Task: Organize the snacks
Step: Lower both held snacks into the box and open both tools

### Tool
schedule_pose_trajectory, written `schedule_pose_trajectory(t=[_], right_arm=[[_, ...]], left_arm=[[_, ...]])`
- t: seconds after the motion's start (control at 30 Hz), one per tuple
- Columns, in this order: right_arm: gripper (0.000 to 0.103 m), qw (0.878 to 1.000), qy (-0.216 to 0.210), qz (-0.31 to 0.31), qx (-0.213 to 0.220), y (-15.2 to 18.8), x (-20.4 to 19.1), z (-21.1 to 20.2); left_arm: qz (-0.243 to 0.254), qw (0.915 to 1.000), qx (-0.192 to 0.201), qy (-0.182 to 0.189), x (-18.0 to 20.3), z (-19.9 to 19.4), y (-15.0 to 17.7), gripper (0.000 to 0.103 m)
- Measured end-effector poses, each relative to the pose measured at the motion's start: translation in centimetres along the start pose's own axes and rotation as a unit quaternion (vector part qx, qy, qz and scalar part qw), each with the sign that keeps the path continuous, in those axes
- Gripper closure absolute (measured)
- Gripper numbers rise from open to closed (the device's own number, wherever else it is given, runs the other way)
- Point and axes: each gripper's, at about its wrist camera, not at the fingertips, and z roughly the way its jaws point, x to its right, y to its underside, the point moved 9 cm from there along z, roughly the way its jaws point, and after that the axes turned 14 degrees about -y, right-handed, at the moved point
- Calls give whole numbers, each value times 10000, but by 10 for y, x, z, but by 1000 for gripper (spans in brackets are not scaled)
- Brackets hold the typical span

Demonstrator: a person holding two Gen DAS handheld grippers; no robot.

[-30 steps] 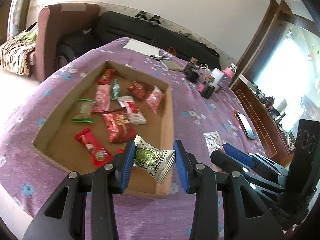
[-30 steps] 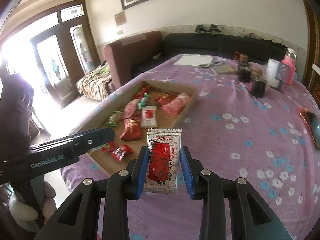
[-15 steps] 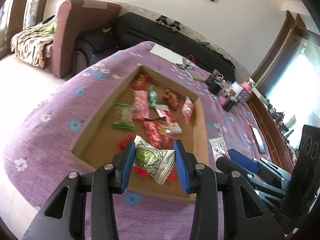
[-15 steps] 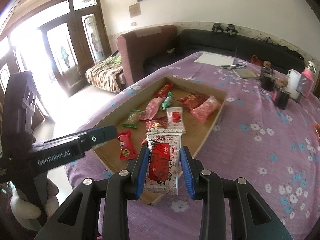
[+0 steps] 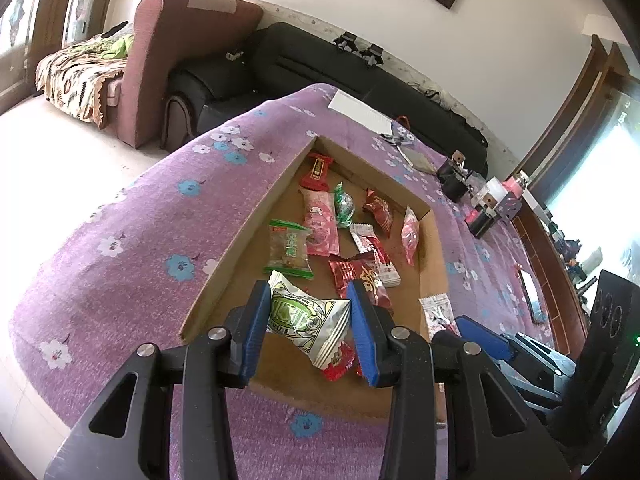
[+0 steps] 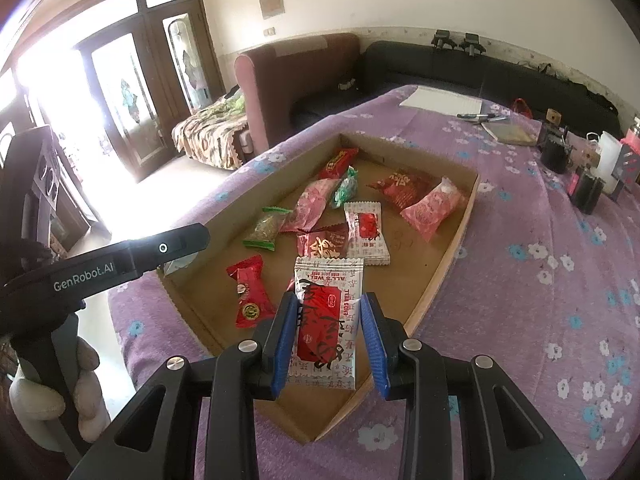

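Note:
My left gripper [image 5: 310, 322] is shut on a white and green snack packet [image 5: 306, 316], held above the near end of a shallow cardboard tray [image 5: 240, 240]. My right gripper [image 6: 326, 338] is shut on a white packet with a red label [image 6: 326, 320], hanging over the tray's near corner [image 6: 452, 256]. Several wrapped snacks lie in the tray: red packets [image 6: 250, 296], pink ones [image 6: 432, 206], a green-edged one [image 6: 266, 228]. The right gripper [image 5: 480, 332] also shows at the lower right of the left wrist view, with its packet [image 5: 438, 312]. The left gripper's finger [image 6: 132, 256] crosses the right wrist view.
The tray rests on a table under a purple flowered cloth [image 6: 560, 280]. At the far end stand dark cups [image 6: 554, 152], a white container [image 6: 608, 156], a notebook [image 6: 508, 132] and paper [image 6: 440, 100]. A phone [image 5: 532, 292] lies at the right. Sofas [image 5: 360, 72] stand behind.
Both grippers have moved left across the table and sunk a little, so the tray now lies straight ahead and below them. Each still holds its packet.

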Motion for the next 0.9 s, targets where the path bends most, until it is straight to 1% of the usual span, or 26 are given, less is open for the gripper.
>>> schedule_pose_trajectory(t=[0.2,0.33,0.57,0.77,0.9], right_arm=[[69,9998,112,45,-155,2,11,18],[69,9995,152,121,-249,4,21,27],[69,9992,191,191,-310,6,32,36],[69,9992,216,133,-294,6,32,40],[69,9993,205,101,-297,7,29,40]], left_arm=[[150,9997,-165,-111,7,19,4,66],[197,9992,-248,-260,6,29,9,66],[335,9977,-147,-576,4,34,8,66],[509,9948,-58,-878,5,37,10,65],[418,9955,-49,-848,4,36,8,65]])
